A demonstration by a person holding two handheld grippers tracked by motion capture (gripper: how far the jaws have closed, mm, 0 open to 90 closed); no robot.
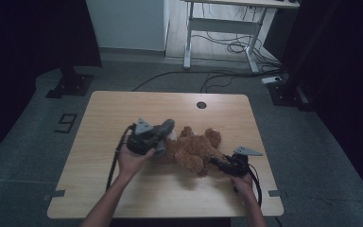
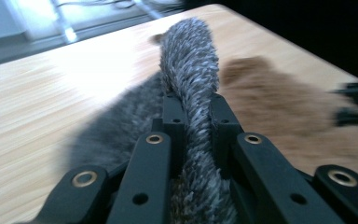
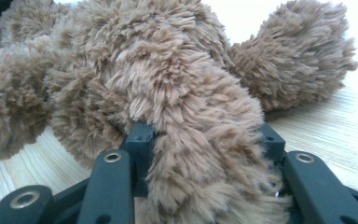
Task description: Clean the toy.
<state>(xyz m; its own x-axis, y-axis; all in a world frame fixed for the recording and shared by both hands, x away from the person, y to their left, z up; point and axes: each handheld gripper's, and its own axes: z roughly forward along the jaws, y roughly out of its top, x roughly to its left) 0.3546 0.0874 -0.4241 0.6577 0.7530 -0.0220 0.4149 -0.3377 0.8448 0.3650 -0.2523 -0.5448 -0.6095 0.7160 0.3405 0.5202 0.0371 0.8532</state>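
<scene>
Nearest me, the right gripper [image 1: 219, 162] had its fingers clamped on the brown teddy [image 1: 196, 146]; the left gripper [image 1: 163, 136] pinched the grey plush [image 1: 166, 126], lifted off the bench [image 1: 123, 113]; separating them remained.

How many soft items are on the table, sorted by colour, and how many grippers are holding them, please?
Brown: 1, the plush bear, a limb clamped in the right gripper.
Grey: 1, the fuzzy grey piece, pinched in the left gripper.
Grippers: 2.
Total: 4.

tongs [image 2: 196, 123] clamped on grey plush strip [image 2: 189, 65]
</scene>
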